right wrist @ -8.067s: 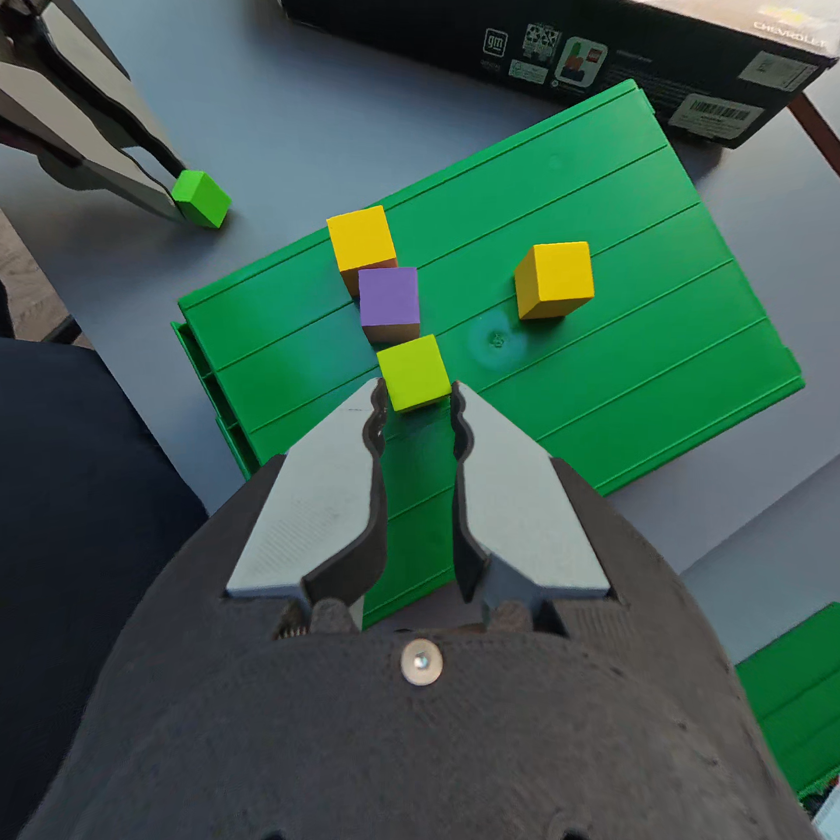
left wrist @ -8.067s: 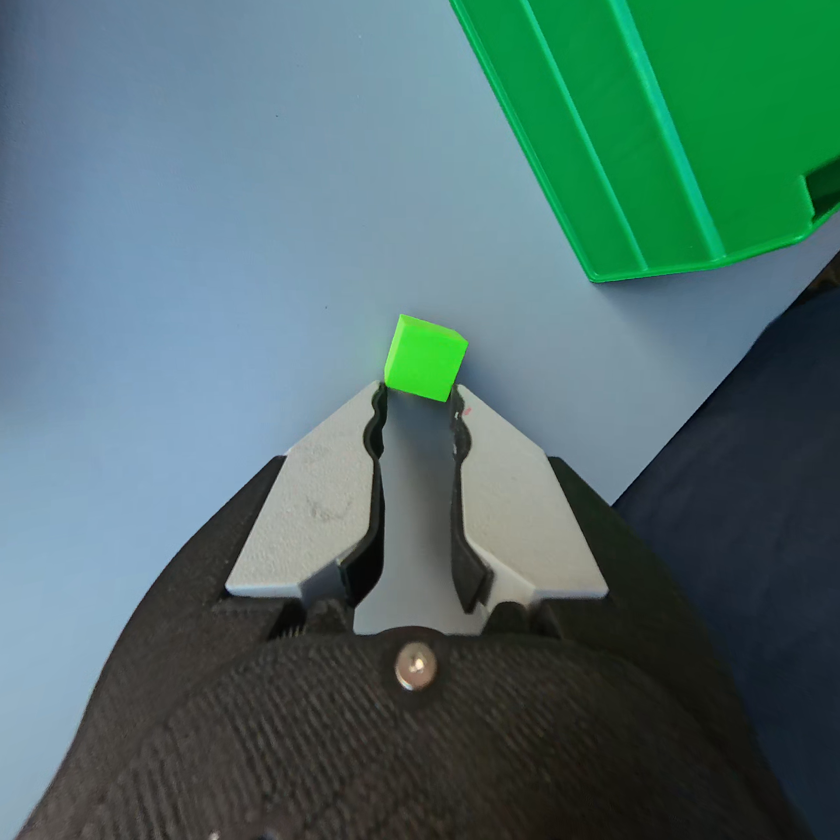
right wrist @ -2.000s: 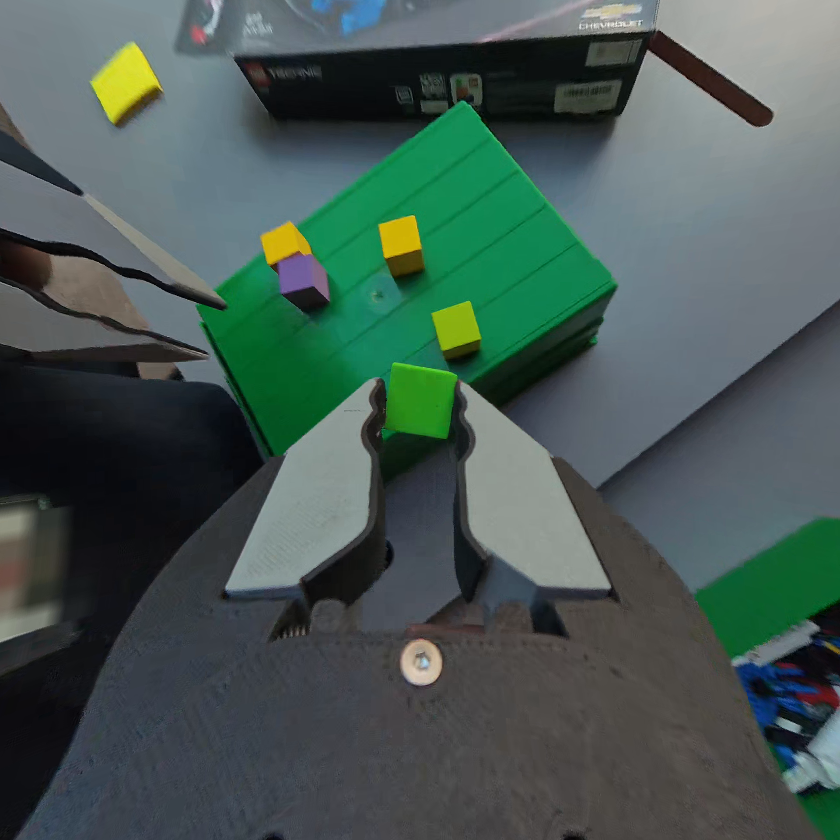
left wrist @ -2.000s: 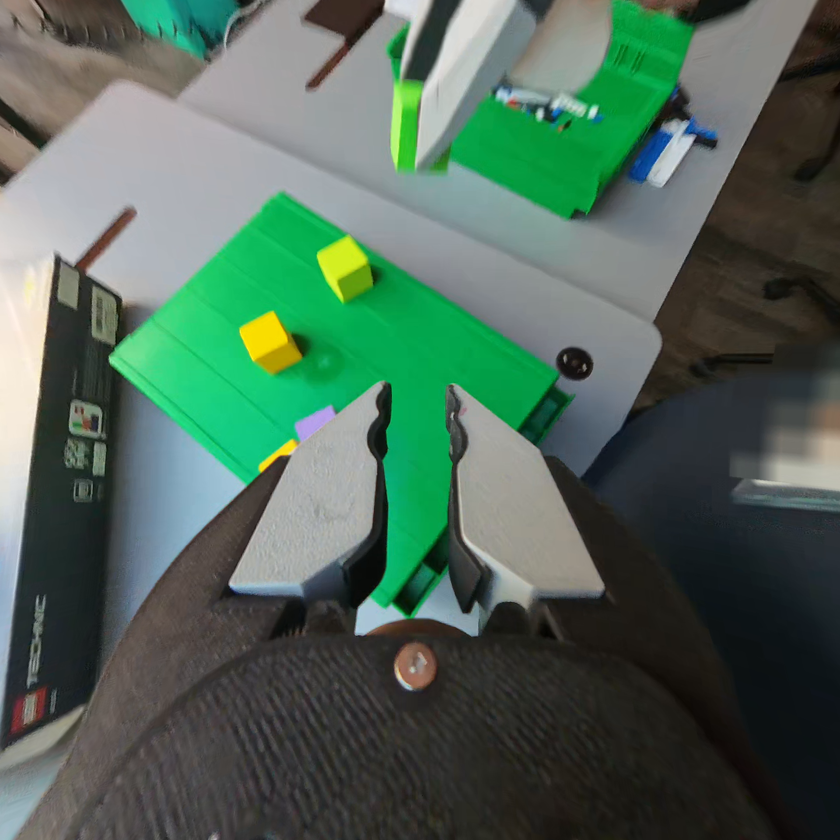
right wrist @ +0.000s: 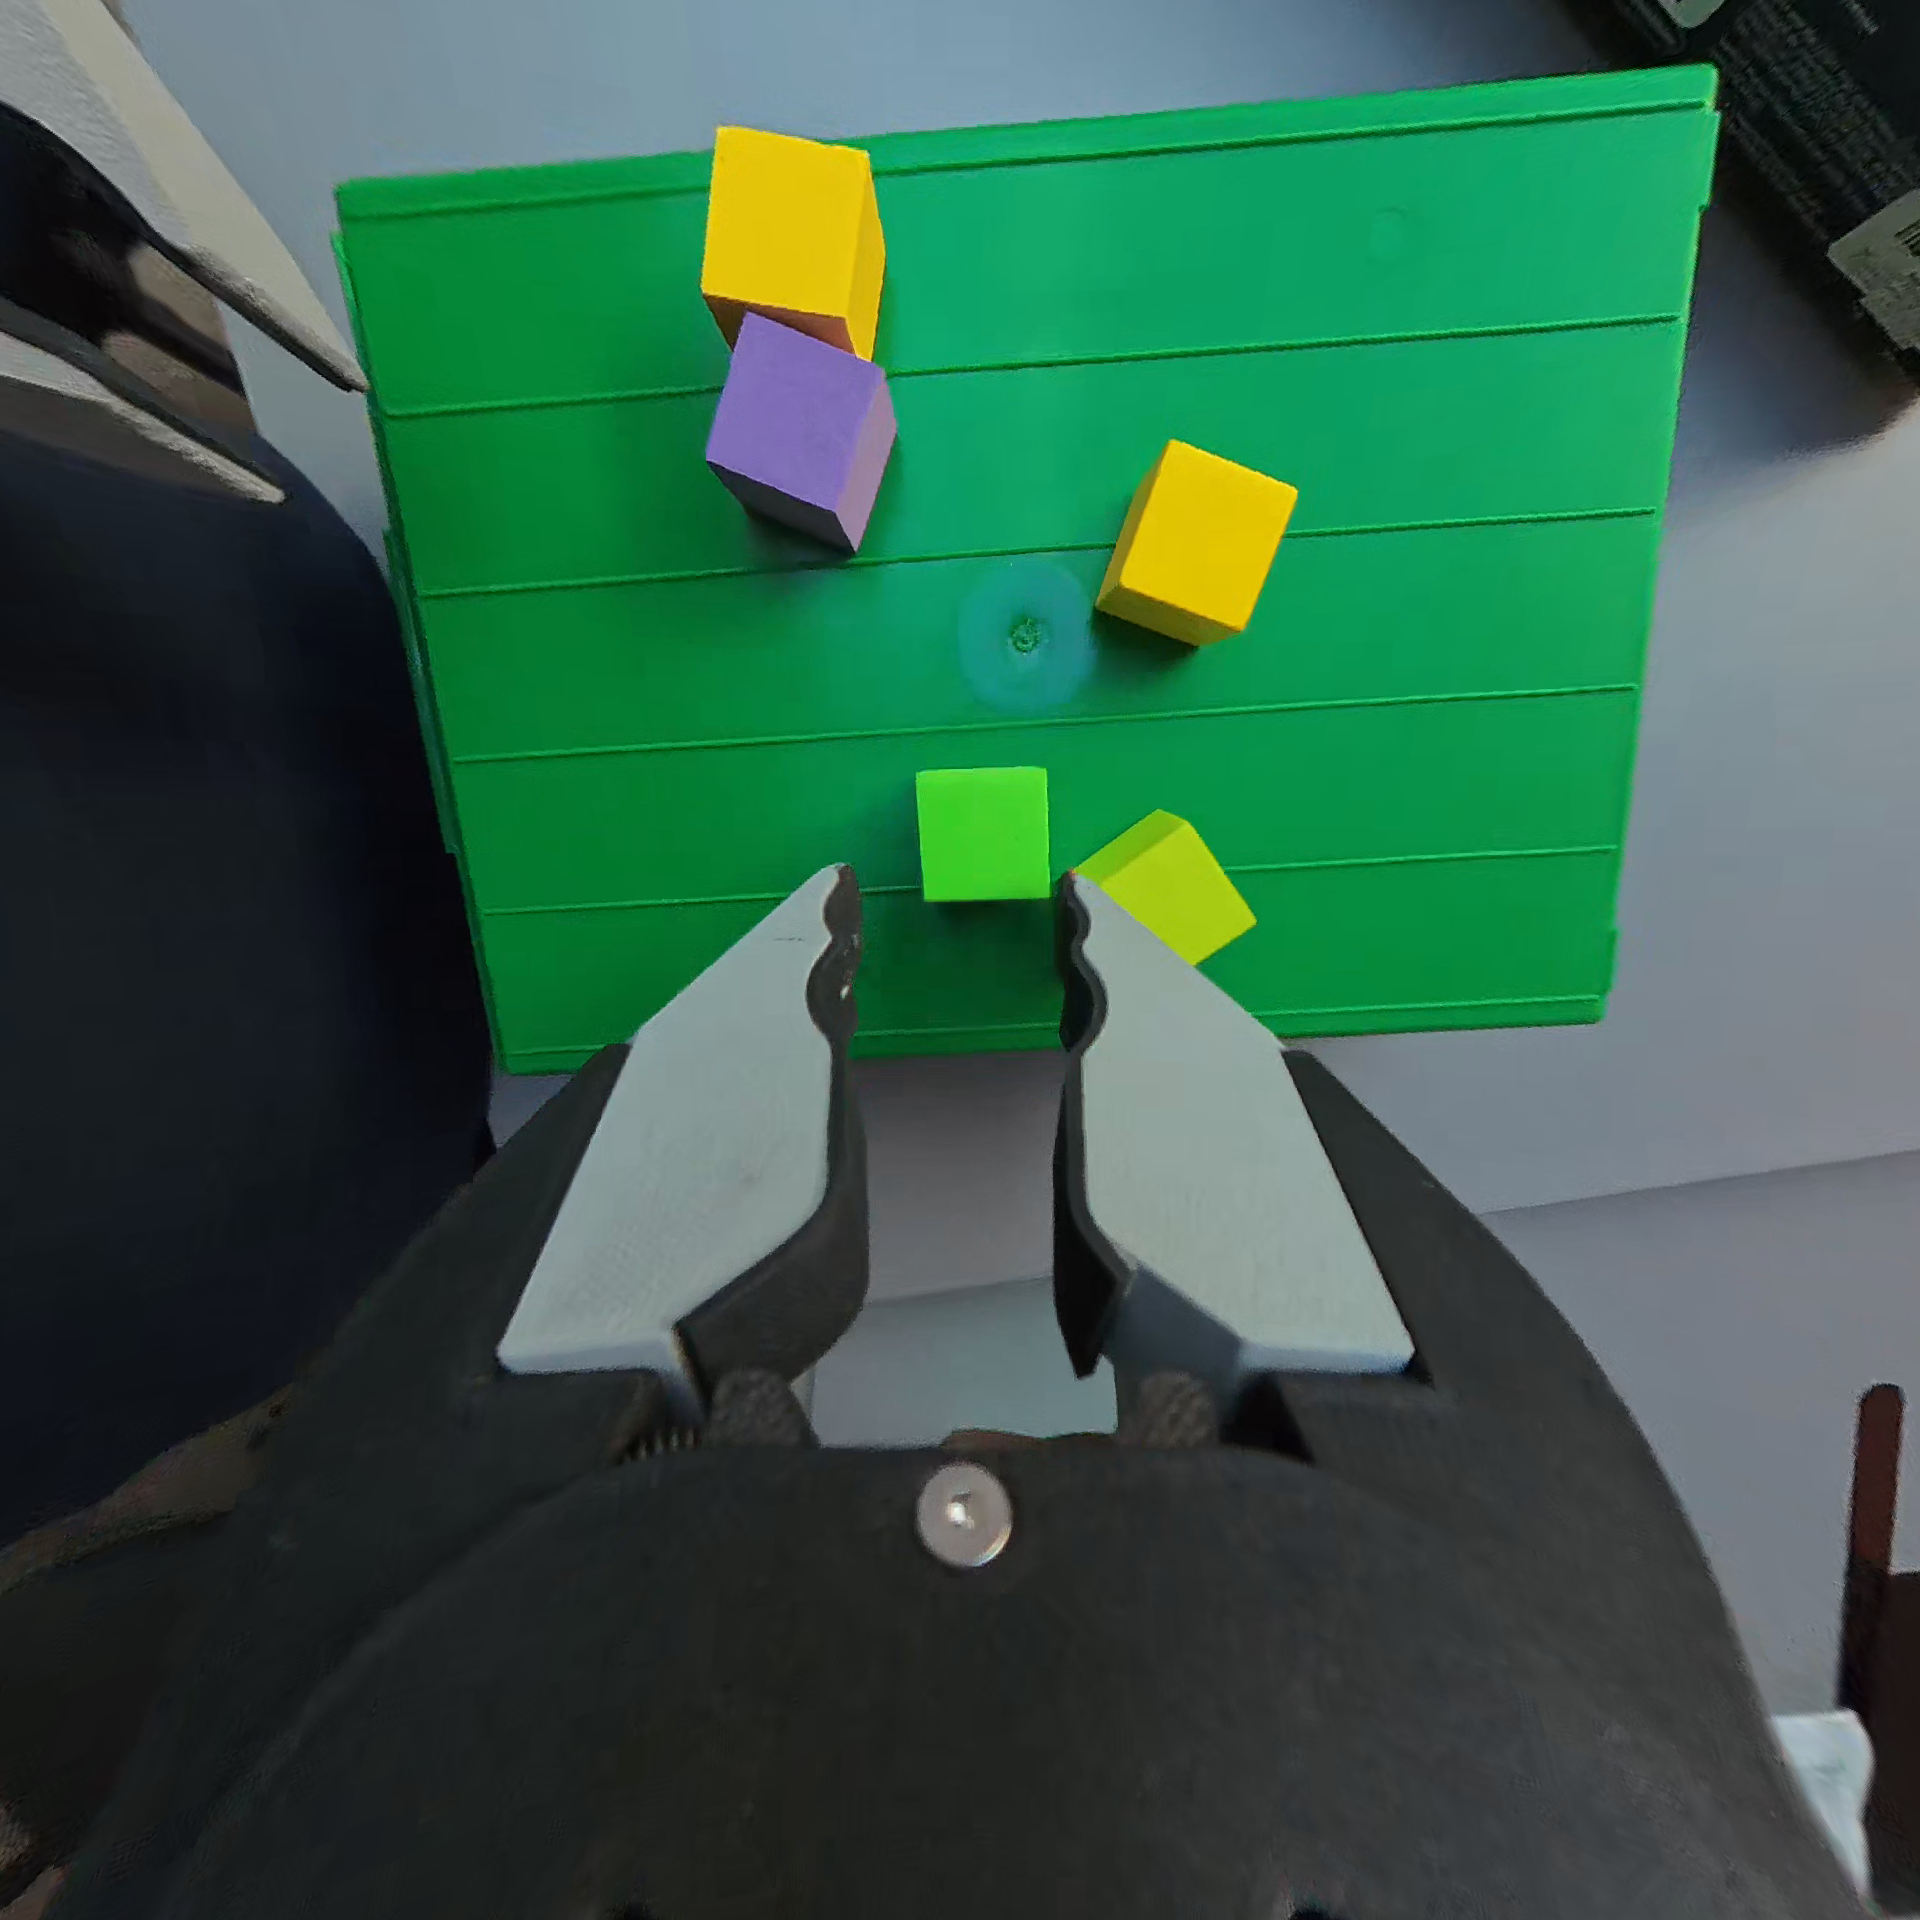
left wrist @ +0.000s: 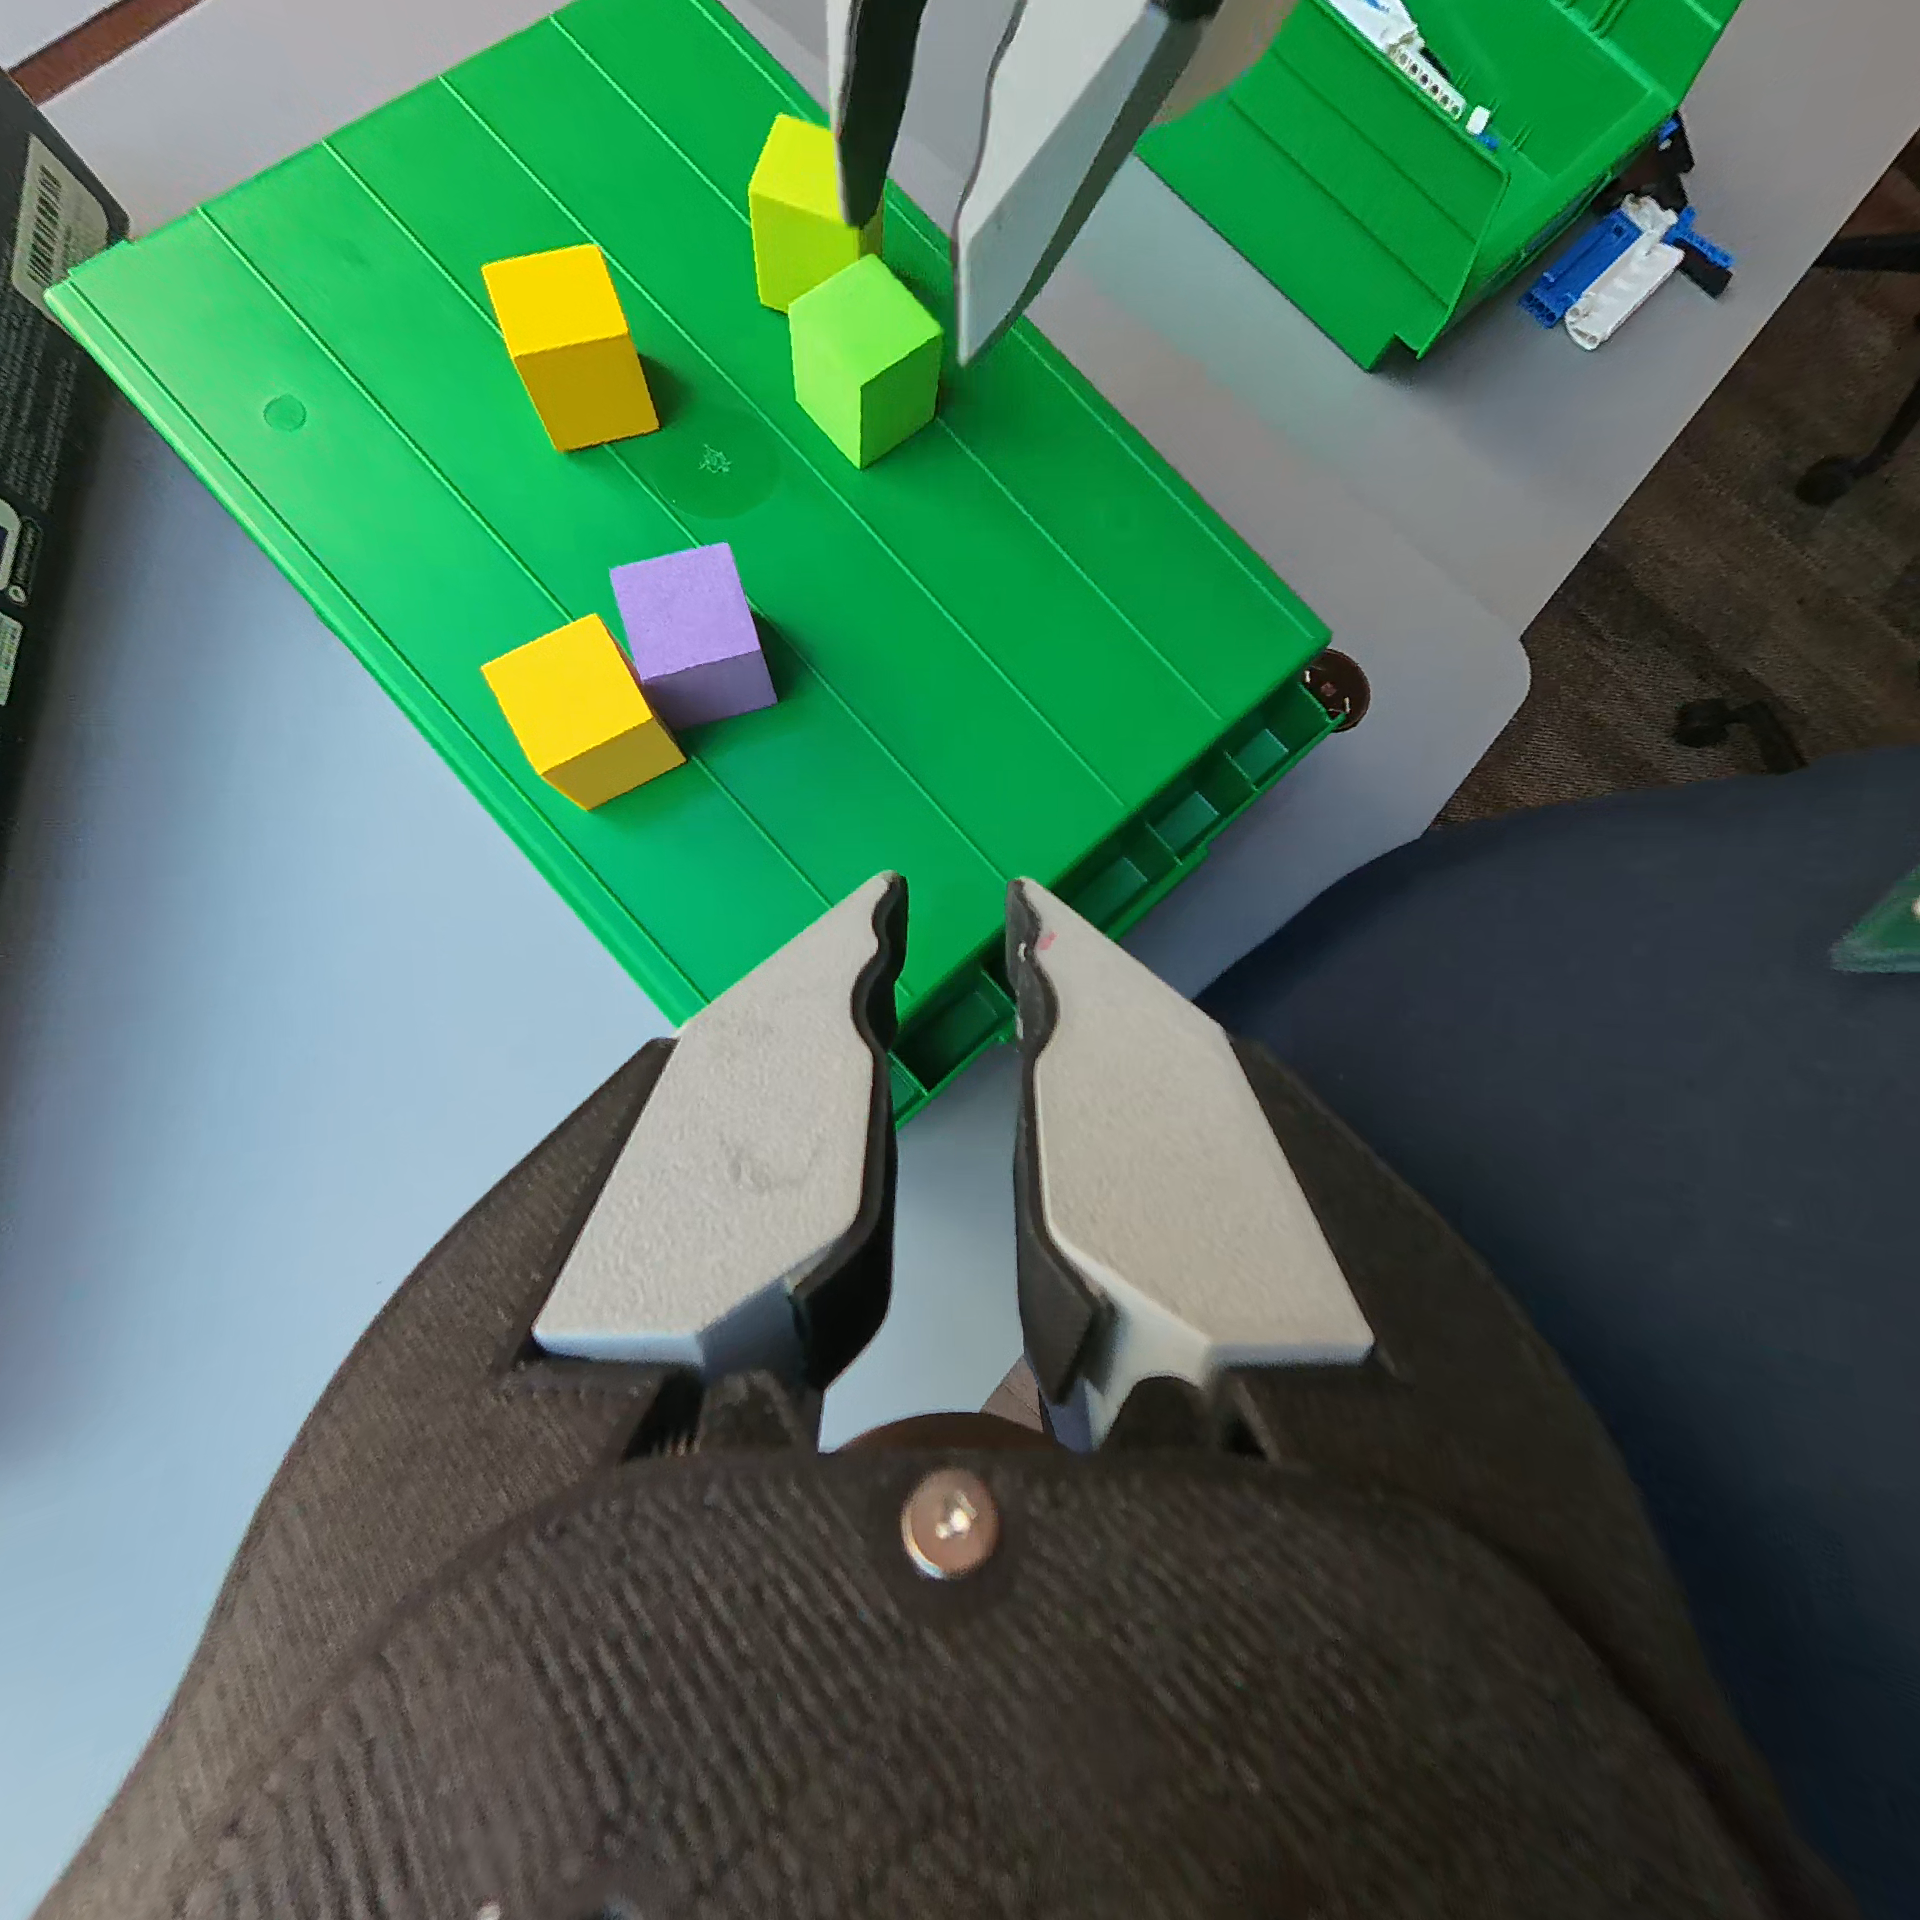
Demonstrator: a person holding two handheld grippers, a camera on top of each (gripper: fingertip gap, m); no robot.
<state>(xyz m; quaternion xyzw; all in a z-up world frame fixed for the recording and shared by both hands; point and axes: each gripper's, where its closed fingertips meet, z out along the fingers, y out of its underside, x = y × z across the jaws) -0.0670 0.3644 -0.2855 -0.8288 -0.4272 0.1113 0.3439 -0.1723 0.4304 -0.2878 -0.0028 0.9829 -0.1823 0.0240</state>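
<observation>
The grey table (left wrist: 208,987) carried everything, and most of what mattered sat on the big green lid (right wrist: 1351,790), a flat ribbed slab lying upside-up like a little stage. That flat top was probably why the blocks were parked there: nothing could roll off it.

Off to the side sat a second green bin (left wrist: 1382,197) with blue and white bits spilled next to it, and a dark box (left wrist: 42,343) along the far edge.

On the lid, one yellow block (right wrist: 795,234) touched the purple block (right wrist: 805,442), the other yellow block (right wrist: 1195,545) stood alone, and the bright green block (right wrist: 982,831) sat square beside the lime block (right wrist: 1169,888), nearly touching corners.

The right gripper (right wrist: 958,894) hung just above and behind the bright green block with its fingers well apart and nothing between the pads, so the block stood free on its own. From the other side you could see the tips straddling above it without pressing.

The left gripper (left wrist: 956,894) hovered over the near edge of the lid, fingers slightly apart, holding nothing, well away from any block.
</observation>
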